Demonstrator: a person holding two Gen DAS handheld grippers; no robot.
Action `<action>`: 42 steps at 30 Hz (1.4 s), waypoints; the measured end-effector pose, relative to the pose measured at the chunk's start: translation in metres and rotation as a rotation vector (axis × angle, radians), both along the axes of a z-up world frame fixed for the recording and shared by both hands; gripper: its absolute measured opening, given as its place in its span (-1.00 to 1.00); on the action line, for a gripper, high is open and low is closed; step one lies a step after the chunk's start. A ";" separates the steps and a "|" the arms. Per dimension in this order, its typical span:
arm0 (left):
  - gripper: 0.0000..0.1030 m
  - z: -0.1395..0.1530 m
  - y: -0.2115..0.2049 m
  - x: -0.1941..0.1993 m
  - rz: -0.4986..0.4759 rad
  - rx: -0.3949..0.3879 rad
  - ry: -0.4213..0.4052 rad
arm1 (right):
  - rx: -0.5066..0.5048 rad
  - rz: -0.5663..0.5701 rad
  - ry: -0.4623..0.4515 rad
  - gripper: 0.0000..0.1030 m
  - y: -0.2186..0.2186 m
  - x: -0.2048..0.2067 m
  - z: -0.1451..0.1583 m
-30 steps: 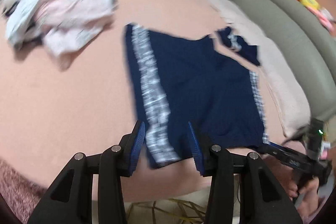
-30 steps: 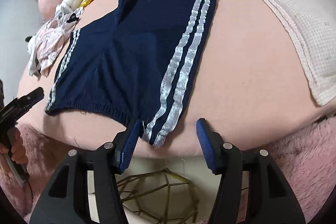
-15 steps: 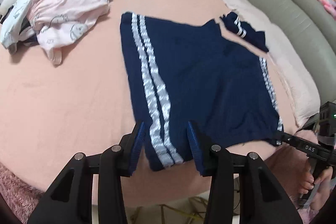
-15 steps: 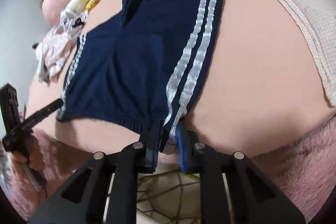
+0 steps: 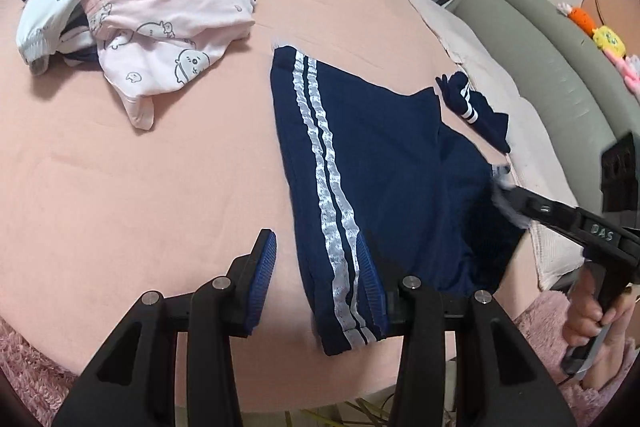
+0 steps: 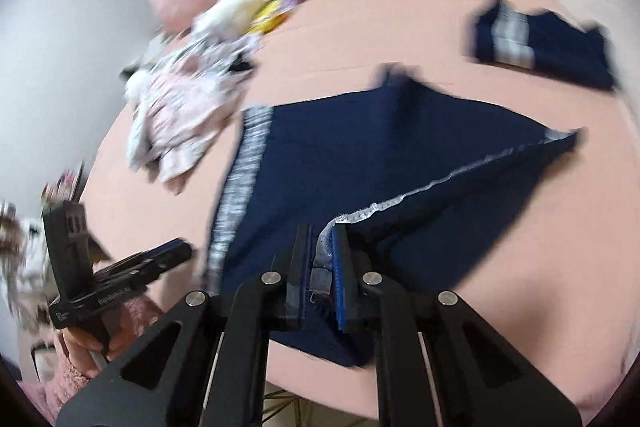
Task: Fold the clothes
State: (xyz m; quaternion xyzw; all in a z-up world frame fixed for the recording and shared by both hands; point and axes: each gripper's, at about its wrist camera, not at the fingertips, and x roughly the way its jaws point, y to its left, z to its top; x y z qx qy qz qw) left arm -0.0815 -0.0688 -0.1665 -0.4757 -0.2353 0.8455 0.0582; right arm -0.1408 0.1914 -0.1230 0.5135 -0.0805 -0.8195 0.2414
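Navy shorts, left wrist view: the shorts [image 5: 384, 171] lie flat on the pink bed [image 5: 140, 187], long axis running away from the camera.
Left gripper [image 5: 316, 267]: jaws spread, straddling the near striped corner (not pinching).
Right gripper [image 5: 516, 199]: at the shorts' far side edge.
Right wrist view, right gripper [image 6: 322, 263]: pressed together on the striped hem, lifting it over the shorts [image 6: 400, 163].
Nearer hand: right holds; left is poised.
Count: one shorts, one folded navy piece [image 6: 544, 47], one pale clothes heap [image 5: 132, 11].
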 end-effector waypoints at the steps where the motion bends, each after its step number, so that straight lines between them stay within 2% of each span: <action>1: -0.15 0.000 -0.001 0.000 -0.001 0.010 -0.002 | 0.006 0.038 -0.009 -0.83 -0.017 -0.003 -0.004; 4: -0.15 -0.003 -0.002 0.000 -0.011 0.042 -0.006 | 0.043 0.140 -0.070 -0.84 -0.058 0.002 -0.035; 7: -0.15 -0.004 0.001 -0.001 -0.027 0.077 -0.002 | 0.124 0.156 -0.136 -0.83 -0.071 0.008 -0.065; 8: -0.15 -0.004 0.002 -0.002 -0.039 0.089 0.003 | 0.111 0.157 -0.114 -0.77 -0.067 0.013 -0.061; 9: -0.15 -0.003 0.005 -0.003 -0.054 0.106 0.010 | 0.092 0.146 -0.096 -0.62 -0.060 0.018 -0.053; 12: -0.15 -0.002 0.017 -0.009 -0.109 0.164 0.033 | 0.004 0.069 -0.027 -0.47 -0.026 0.035 -0.026; 15: -0.15 -0.007 0.035 -0.020 -0.176 0.248 0.025 | 0.024 -0.045 0.035 -0.27 0.012 0.052 -0.019; 16: -0.15 -0.011 0.040 -0.024 -0.189 0.266 0.012 | 0.033 -0.080 0.053 -0.24 0.024 0.057 -0.018; 19: -0.15 -0.026 0.058 -0.033 -0.230 0.310 -0.049 | 0.097 -0.083 -0.003 -0.24 0.037 0.067 -0.041; 23: -0.15 -0.032 0.069 -0.039 -0.265 0.302 -0.071 | 0.056 -0.066 -0.027 -0.24 0.043 0.075 -0.046; 28: -0.15 -0.037 0.057 -0.046 -0.238 0.463 -0.086 | 0.142 0.011 0.014 -0.25 0.019 0.081 -0.048; 30: -0.15 -0.035 0.054 -0.048 -0.235 0.493 -0.081 | 0.227 -0.006 0.006 -0.23 0.016 0.081 -0.057; 33: -0.15 -0.027 0.058 -0.049 -0.267 0.481 -0.074 | 0.291 -0.063 -0.003 -0.19 0.020 0.081 -0.061; 38: -0.22 -0.025 0.083 -0.054 -0.337 0.367 -0.097 | 0.331 -0.090 0.079 -0.19 0.020 0.088 -0.049; 42: -0.54 -0.020 0.091 -0.056 -0.345 0.349 -0.063 | 0.397 -0.099 0.079 -0.19 0.014 0.087 -0.052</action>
